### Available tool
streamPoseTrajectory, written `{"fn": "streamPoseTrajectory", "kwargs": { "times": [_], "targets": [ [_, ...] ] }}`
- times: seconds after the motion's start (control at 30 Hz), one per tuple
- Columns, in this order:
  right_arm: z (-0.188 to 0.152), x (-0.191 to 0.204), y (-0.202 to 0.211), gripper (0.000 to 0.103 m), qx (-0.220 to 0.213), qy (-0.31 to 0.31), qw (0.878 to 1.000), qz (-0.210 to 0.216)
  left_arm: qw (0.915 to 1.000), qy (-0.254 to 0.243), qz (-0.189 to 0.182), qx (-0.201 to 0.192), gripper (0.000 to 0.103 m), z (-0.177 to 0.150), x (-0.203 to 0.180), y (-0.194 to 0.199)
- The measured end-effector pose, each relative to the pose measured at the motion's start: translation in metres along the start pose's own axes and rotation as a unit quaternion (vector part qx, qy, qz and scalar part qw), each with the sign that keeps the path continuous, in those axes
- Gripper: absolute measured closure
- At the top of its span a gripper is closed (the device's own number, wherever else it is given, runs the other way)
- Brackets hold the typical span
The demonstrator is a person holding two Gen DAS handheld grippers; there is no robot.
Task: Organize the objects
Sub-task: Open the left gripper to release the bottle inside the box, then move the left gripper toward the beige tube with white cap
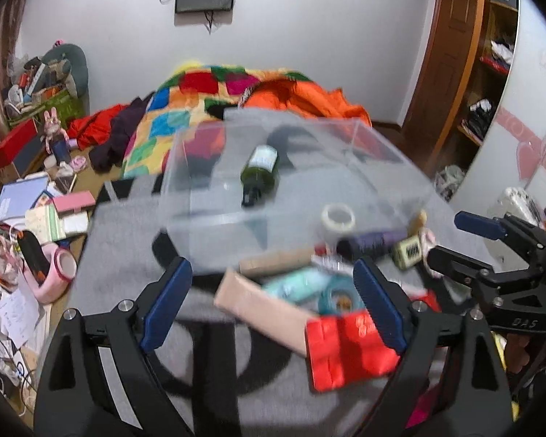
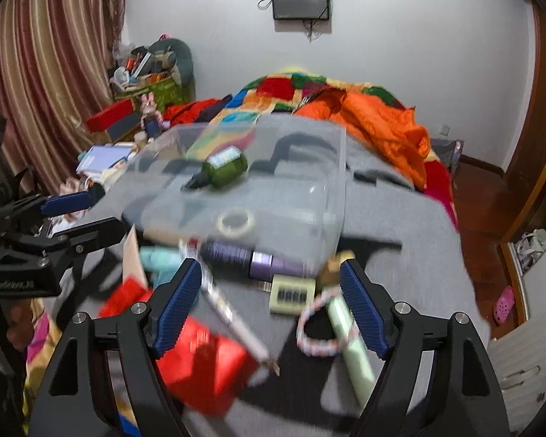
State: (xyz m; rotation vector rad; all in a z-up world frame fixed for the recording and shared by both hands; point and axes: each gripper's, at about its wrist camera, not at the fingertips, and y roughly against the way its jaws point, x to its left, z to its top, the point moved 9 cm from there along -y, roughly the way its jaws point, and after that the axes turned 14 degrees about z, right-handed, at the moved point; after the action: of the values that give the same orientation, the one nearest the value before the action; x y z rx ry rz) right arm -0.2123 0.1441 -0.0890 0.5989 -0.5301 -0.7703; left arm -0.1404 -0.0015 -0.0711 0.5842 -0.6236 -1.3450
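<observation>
A clear plastic box (image 1: 375,145) (image 2: 331,189) stands on the grey blanket with a dark green bottle (image 1: 259,174) (image 2: 224,168) lying inside. In front of it lies a pile: white tape roll (image 1: 338,218) (image 2: 236,221), purple tube (image 1: 373,242) (image 2: 258,260), pale green case (image 2: 291,293), red packets (image 1: 347,346) (image 2: 204,364), a beige box (image 1: 262,309), teal tape (image 1: 340,296), a bead bracelet (image 2: 318,324). My left gripper (image 1: 273,302) is open above the beige box. My right gripper (image 2: 271,304) is open above the pile, empty.
The grey blanket (image 1: 127,255) covers the bed end; a patchwork quilt (image 1: 185,109) and orange jacket (image 2: 382,123) lie behind. Cluttered books and toys (image 1: 36,200) are at left. The other gripper shows at right (image 1: 491,255) in the left wrist view and at left (image 2: 54,225) in the right wrist view.
</observation>
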Motion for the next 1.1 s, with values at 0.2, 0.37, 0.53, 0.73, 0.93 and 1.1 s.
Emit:
{"fn": "streamPoseTrajectory", "kwargs": {
  "times": [0.2,0.37,0.53,0.73,0.93,1.1],
  "targets": [
    [-0.036,0.02,0.003,0.019,0.022,0.029,0.998,0.045,0.9991,0.01,-0.01,0.04,0.012,-0.036,0.001,-0.006],
    [-0.052,0.03,-0.006,0.018,0.047,0.043,0.995,0.083,0.9981,0.011,0.006,0.06,0.012,-0.064,0.009,-0.006],
    [-0.052,0.026,-0.021,0.012,0.063,0.048,0.993,0.088,0.9962,0.03,0.031,0.075,0.012,-0.083,0.031,-0.011],
    [-0.04,0.026,-0.033,0.012,0.07,0.065,0.99,0.1,0.9964,0.017,0.046,0.07,0.012,-0.086,0.031,-0.011],
    [-0.037,0.041,-0.044,0.012,0.084,0.107,0.985,0.103,0.9976,-0.006,0.037,0.058,0.012,-0.073,0.012,-0.012],
    [-0.039,0.046,-0.043,0.021,0.086,0.118,0.984,0.107,0.9982,-0.018,0.031,0.049,0.012,-0.062,0.002,-0.012]
  ]
}}
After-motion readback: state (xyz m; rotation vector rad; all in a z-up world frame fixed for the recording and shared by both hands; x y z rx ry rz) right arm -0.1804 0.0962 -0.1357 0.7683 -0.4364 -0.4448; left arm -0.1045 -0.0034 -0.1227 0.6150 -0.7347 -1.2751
